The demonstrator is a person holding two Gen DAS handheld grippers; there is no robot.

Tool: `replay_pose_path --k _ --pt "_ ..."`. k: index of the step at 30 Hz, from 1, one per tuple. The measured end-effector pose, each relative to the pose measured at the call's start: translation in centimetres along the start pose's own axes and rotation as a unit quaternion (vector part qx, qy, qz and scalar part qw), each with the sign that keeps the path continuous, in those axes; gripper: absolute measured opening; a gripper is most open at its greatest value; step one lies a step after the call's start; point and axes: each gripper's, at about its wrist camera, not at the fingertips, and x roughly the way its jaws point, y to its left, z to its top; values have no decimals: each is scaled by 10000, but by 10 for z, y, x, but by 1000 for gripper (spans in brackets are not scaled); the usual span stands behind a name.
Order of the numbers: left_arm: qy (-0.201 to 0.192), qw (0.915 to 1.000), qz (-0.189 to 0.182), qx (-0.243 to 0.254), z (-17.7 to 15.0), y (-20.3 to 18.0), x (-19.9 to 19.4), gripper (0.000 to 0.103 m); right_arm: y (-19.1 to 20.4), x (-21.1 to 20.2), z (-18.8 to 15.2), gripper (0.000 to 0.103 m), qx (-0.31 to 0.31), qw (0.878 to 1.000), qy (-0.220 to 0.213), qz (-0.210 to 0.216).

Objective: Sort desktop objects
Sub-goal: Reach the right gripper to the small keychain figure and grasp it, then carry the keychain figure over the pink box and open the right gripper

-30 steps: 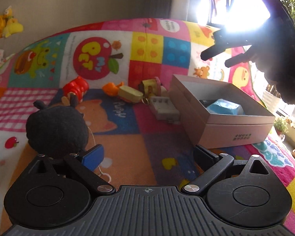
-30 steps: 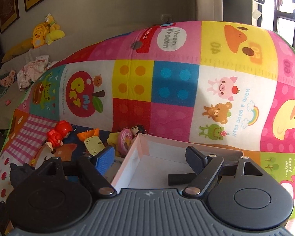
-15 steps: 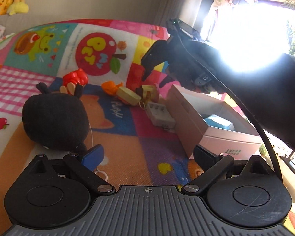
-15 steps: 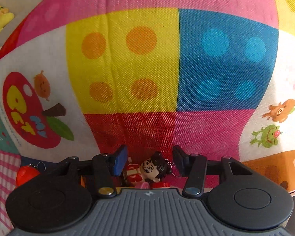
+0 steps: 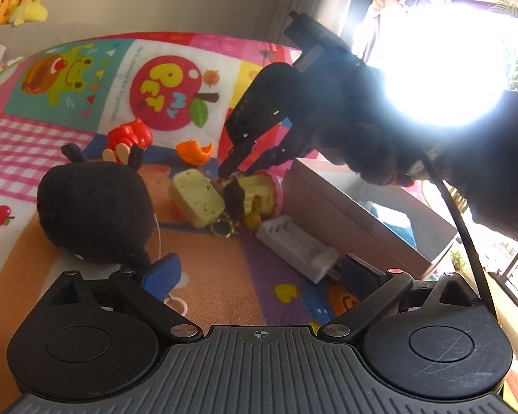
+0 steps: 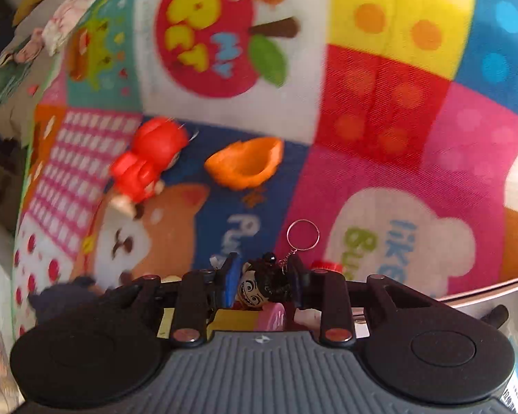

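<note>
My right gripper [image 6: 264,281] is shut on a small black-haired doll keychain [image 6: 259,284], its key ring [image 6: 303,235] sticking out ahead. In the left wrist view the right gripper [image 5: 245,169] reaches down onto the same doll [image 5: 234,196] among the yellow toys [image 5: 197,201]. My left gripper [image 5: 259,269] is open and empty, low over the mat, beside a black plush ball [image 5: 93,210]. A white battery charger [image 5: 298,245] lies just ahead of it. A cardboard box [image 5: 359,220] stands to the right, holding something blue.
A red figure toy [image 6: 145,162] and an orange shell piece [image 6: 245,162] lie on the colourful play mat [image 6: 380,110]. They also show in the left wrist view, the red figure [image 5: 127,138] and the orange piece [image 5: 194,150]. Bright window glare is at the right.
The right gripper has come down from above the box onto the toy pile and closed on the doll keychain. The left gripper has edged forward, still open.
</note>
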Motion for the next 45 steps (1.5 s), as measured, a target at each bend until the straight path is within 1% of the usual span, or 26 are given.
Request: replay_pose_path --k 2,3,5,6,8,10,11,12,14,15,16,18,20,23,26,27,28,29,30,32,33,35,37,39,41,45 --pt "27 10000 -43 26 0 -1 0 102 14 -12 -18 32 -317 9990 103 299" --pt "36 10000 -70 55 -1 -1 0 102 22 -25 -26 32 -421 9985 -21 348" --pt "29 9999 -78 114 -1 -3 0 102 21 -57 -48 32 -467 9968 -461 451" --pt "25 9999 -76 140 -2 -4 0 102 18 -75 -59 32 -471 9949 -808 368" --pt "25 9999 -63 153 -2 -5 1 103 11 -108 -86 35 -633 9870 -1473 -119" --pt "29 9999 -39 125 -2 -5 2 103 0 -139 -121 43 -779 9726 -2060 -745" --pt "29 9999 -18 104 -2 -5 2 103 -8 -151 -137 53 -759 9652 -2273 -1051" --pt "31 10000 -2 89 -2 -4 3 103 -17 -157 -150 63 -661 9572 -2443 -1402" --pt "56 10000 26 76 -2 -5 4 103 -35 -160 -176 67 -364 9413 -2609 -2111" --pt "72 9999 48 87 -1 -6 5 103 -47 -158 -186 67 -129 9365 -2579 -2373" --pt "75 9999 85 123 -1 -7 4 103 -61 -155 -194 67 160 9332 -2534 -2542" --pt "73 9997 138 194 -1 -12 3 103 -90 -149 -208 67 796 9295 -2465 -2624" --pt "98 9997 105 200 0 -16 0 103 -106 -145 -217 66 1088 9238 -2499 -2689" --pt "332 9991 -138 212 1 -30 2 103 -108 -137 -219 63 721 9117 -2742 -2973" --pt "542 9964 -540 357 3 -49 6 103 -116 -133 -201 61 256 9008 -3011 -3118" --pt "594 9951 -671 409 4 -58 8 103 -124 -129 -192 57 193 9010 -2949 -3177" --pt "612 9941 -752 477 6 -66 10 103 -135 -124 -180 53 188 9072 -2813 -3122" --pt "607 9935 -787 548 7 -72 10 103 -148 -117 -168 43 244 9145 -2664 -3034" --pt "581 9928 -802 673 8 -80 9 103 -159 -110 -159 40 312 9223 -2506 -2925" --pt "543 9917 -771 869 9 -89 7 103 -174 -100 -151 34 404 9398 -2315 -2482" --pt "550 9914 -756 912 9 -90 7 103 -177 -97 -150 30 418 9446 -2238 -2366" --pt "624 9907 -739 958 9 -91 9 103 -175 -94 -155 30 319 9439 -2221 -2422" --pt "722 9903 -688 966 8 -91 14 103 -178 -97 -164 30 518 9436 -2160 -2456" --pt "747 9905 -647 952 7 -89 17 103 -189 -103 -177 28 987 9447 -2077 -2337" --pt "750 9911 -632 898 5 -85 19 103 -193 -105 -194 22 1314 9466 -1943 -2213" --pt "805 9929 -527 697 2 -72 23 103 -176 -105 -218 22 1404 9538 -1899 -1860"
